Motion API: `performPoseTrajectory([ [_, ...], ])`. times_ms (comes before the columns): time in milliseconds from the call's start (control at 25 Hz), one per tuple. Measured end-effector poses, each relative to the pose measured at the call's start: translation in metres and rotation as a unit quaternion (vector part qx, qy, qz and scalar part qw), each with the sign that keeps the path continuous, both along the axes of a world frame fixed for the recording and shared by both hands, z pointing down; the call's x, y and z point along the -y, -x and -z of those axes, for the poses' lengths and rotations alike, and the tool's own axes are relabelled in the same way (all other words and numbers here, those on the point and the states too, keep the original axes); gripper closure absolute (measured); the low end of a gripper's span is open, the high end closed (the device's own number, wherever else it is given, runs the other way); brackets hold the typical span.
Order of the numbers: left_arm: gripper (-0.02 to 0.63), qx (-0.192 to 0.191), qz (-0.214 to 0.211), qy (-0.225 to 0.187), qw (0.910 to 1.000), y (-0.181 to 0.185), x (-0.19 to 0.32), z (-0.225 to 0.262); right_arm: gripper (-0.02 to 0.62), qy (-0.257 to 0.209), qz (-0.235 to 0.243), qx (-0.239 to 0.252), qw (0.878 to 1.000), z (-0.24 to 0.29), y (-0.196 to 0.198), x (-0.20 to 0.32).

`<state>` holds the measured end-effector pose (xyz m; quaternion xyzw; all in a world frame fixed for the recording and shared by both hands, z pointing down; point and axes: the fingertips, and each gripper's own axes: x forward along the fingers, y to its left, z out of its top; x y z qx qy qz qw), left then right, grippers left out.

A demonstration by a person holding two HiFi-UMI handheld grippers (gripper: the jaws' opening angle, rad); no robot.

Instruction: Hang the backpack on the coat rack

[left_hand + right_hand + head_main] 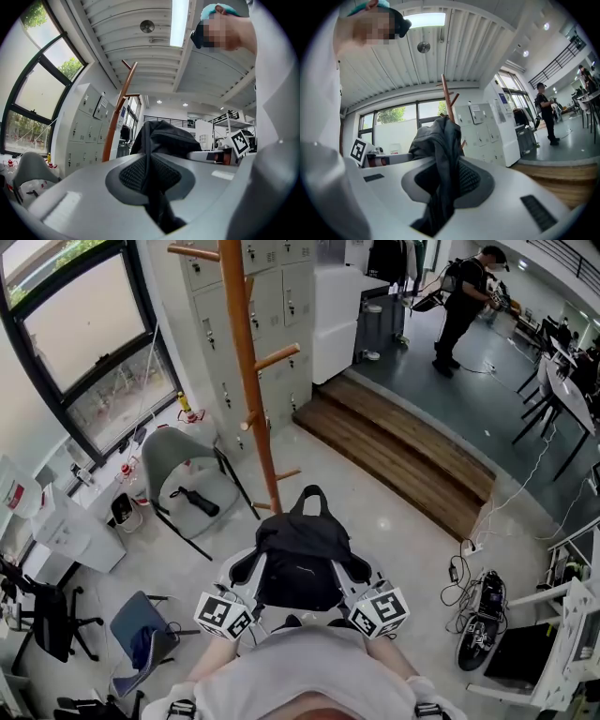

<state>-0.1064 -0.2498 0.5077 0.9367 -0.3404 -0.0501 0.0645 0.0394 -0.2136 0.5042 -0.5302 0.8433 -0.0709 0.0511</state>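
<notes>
The black backpack [300, 554] hangs between my two grippers, just short of the base of the coat rack. My left gripper [246, 570] is shut on a black strap [151, 168] at the backpack's left side. My right gripper [361, 570] is shut on a black strap [443, 173] at its right side. The top loop [311, 495] of the backpack points toward the orange wooden coat rack [248, 362], whose pegs stick out at several heights. The coat rack [117, 124] rises behind the backpack [165, 136] in the left gripper view. In the right gripper view the coat rack [448, 99] shows above the backpack [436, 136].
A grey chair [178, 460] with a black object on its seat stands left of the rack. Grey lockers [281, 296] are behind it. A wooden step [403, 451] runs at the right, where a person [464, 301] stands farther back. A blue chair [141, 629] and floor cables [473, 601] flank me.
</notes>
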Motion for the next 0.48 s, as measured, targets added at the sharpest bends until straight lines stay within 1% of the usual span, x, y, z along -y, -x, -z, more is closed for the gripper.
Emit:
performPoseTrajectory([
  [200,0.566,-0.008,0.021,0.003,0.9997,-0.008,0.02,0.002,0.529,0.001,0.019,-0.011,1.0,0.004,-0.009,0.027],
  [320,0.566,-0.011,0.04,0.005,0.9991,-0.014,0.023,0.003,0.529,0.004,0.037,-0.015,0.999,0.007,-0.016,0.035],
  [480,0.566,-0.013,0.059,-0.004,0.9982,-0.024,0.024,0.013,0.529,-0.002,0.058,-0.016,0.998,0.015,-0.028,0.044],
])
